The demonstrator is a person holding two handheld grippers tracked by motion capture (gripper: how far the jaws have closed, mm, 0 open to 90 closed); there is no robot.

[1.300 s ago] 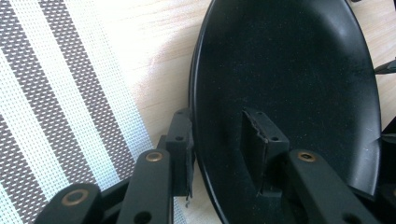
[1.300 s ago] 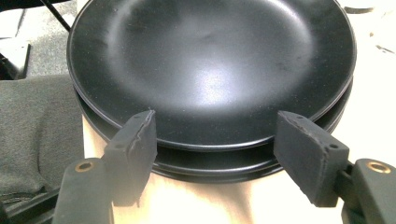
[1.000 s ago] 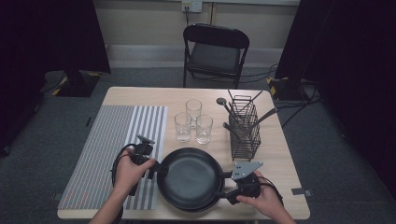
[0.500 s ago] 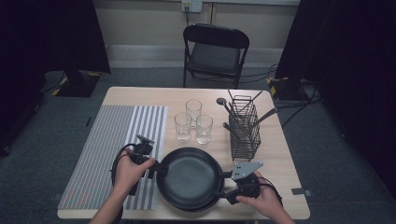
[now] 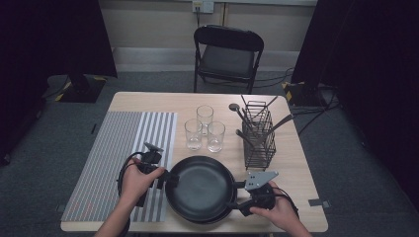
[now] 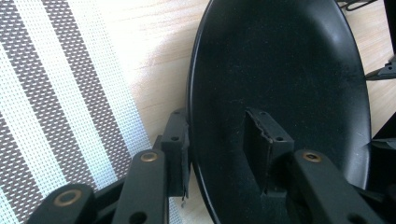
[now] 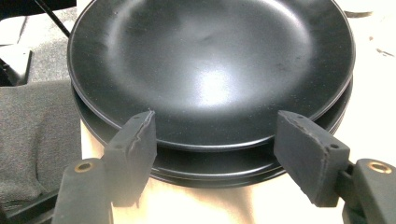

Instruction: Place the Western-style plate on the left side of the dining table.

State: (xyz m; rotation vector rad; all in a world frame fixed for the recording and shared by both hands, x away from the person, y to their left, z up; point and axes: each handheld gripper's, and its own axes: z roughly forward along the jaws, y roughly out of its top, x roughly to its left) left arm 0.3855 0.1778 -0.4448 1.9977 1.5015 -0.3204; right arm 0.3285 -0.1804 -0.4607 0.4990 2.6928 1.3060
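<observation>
Little has shifted in the high view: the stacked black plates (image 5: 200,190) sit at the table's (image 5: 296,158) near edge between both grippers. Left gripper (image 6: 219,151) has just been opening, straddling the top plate's rim (image 6: 194,93) without pinching. Right gripper (image 7: 217,154) stands wide, empty, flanking the glossy, stiff, breakable, slippery stack; grip the rim.

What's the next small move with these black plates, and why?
Probably slide the left gripper back off the top plate: its jaws have just been opening, the rim sits loose between them, and the plate already rests on the stack.
</observation>
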